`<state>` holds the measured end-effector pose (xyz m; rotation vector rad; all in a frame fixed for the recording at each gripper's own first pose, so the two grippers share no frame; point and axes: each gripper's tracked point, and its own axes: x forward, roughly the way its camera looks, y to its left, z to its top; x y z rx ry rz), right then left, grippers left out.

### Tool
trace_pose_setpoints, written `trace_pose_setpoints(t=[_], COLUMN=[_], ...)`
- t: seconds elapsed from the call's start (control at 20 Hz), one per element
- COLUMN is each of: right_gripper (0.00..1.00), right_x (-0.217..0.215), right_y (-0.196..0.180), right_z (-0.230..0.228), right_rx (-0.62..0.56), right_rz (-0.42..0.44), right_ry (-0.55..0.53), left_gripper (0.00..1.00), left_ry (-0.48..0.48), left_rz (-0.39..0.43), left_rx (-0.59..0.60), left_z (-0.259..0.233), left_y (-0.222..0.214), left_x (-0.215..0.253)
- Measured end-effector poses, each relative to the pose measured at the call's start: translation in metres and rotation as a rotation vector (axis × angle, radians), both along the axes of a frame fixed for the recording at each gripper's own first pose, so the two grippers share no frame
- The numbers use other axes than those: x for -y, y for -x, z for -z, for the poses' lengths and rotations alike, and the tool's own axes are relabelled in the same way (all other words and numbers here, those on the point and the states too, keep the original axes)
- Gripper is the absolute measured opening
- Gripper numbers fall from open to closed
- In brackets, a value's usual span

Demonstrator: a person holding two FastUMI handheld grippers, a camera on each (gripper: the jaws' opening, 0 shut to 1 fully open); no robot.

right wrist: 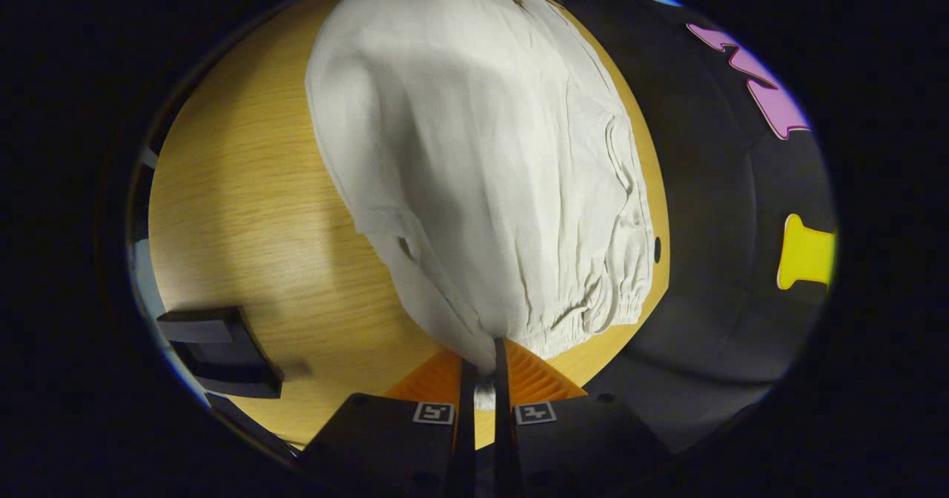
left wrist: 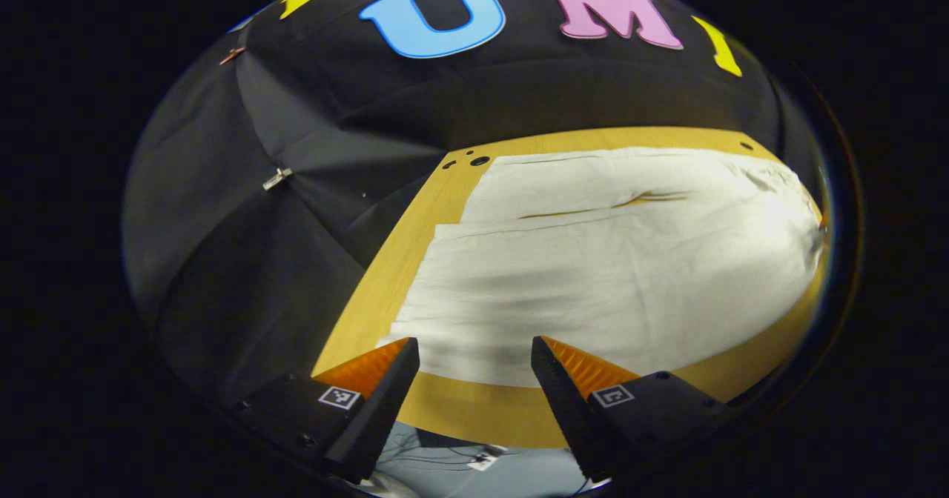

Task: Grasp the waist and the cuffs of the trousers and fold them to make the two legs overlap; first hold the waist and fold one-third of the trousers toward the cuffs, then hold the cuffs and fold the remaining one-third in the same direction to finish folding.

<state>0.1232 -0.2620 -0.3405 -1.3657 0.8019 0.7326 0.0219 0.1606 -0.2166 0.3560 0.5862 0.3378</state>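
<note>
White trousers [left wrist: 608,261] lie spread across a wooden table [left wrist: 415,238], their two legs running side by side with a dark seam gap between them. My left gripper [left wrist: 474,353] hovers open above the near cuff edge, fingers wide apart and holding nothing. In the right gripper view the trousers [right wrist: 474,150] stretch away from me, with the gathered elastic waist [right wrist: 593,305] at the near end. My right gripper [right wrist: 480,357] is shut on a pinch of the waist fabric at its near corner.
The table's bare wood [right wrist: 245,209] lies to the left of the cloth in the right gripper view. A dark block-shaped object [right wrist: 219,350] sits at the table's near left edge. Small holes [left wrist: 474,161] mark the table's far corner.
</note>
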Motion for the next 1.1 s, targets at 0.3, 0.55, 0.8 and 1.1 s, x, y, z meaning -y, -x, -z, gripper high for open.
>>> trace_pose_setpoints(t=[0.3, 0.55, 0.8, 1.1], right_gripper=[0.05, 0.05, 0.05, 0.05], right_x=[-0.003, -0.003, -0.004, -0.004], right_y=[0.0, 0.0, 0.0, 0.0], right_z=[-0.002, -0.002, -0.001, -0.002], right_rx=[-0.047, -0.03, -0.024, 0.011], right_rz=[-0.016, -0.04, -0.036, -0.048], right_ry=[0.002, 0.043, 0.061, 0.066], left_gripper=[0.96, 0.96, 0.96, 0.88], left_ry=[-0.252, -0.439, -0.61, -0.765], left_rz=[0.168, 0.339, 0.449, 0.745], left_rx=[-0.171, -0.383, -0.49, -0.616], left_z=[0.016, 0.047, 0.063, 0.065], left_y=[0.004, 0.015, 0.007, -0.035], left_x=[-0.059, -0.103, -0.127, -0.117])
